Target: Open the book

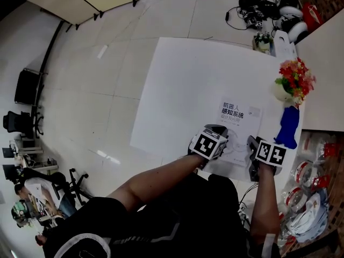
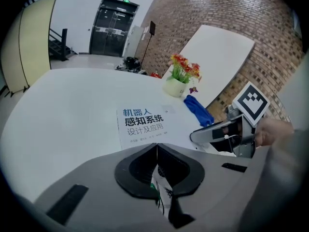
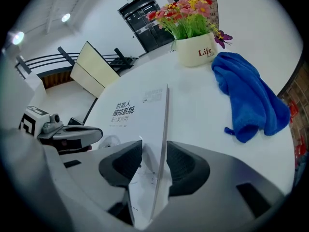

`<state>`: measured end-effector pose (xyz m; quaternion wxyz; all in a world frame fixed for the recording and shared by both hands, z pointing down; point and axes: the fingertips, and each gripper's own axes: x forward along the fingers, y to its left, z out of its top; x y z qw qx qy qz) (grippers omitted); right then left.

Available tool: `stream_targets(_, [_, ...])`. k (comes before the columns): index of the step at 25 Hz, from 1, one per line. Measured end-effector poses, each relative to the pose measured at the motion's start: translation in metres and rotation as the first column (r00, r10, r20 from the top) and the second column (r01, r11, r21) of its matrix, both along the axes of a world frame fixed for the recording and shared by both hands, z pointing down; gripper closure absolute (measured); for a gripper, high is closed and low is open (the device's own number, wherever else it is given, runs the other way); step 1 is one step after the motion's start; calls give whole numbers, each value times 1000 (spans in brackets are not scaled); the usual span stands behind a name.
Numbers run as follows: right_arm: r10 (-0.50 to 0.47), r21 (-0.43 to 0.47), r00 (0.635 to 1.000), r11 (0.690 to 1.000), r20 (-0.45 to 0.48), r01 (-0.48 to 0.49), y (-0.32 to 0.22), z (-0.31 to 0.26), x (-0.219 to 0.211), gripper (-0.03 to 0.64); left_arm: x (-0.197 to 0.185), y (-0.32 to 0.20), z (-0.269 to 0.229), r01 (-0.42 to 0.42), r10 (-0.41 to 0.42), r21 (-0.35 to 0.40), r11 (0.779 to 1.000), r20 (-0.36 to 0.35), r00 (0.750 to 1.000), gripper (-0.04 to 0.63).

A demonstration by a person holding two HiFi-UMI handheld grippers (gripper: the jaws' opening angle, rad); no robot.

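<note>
Starting the lift: right gripper [image 3: 154, 146] clamps book [image 3: 126, 114] edge; left gripper [image 2: 156, 146], jaws closed, sits over its lower-left corner. Next likely swings that edge toward frame left.

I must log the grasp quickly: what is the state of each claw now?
Left claw: closed on a printed white corner, apparently of the book.
Right claw: closed on the book's edge.
</note>
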<state>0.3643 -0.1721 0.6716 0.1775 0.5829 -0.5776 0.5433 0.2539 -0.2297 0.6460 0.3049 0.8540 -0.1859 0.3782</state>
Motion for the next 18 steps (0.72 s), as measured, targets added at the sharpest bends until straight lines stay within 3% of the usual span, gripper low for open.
stream_targets(18, [76, -21, 992, 997, -96, -78, 1, -12, 4, 560, -1, 13, -7, -25, 25, -9, 1000, -29, 999, 598])
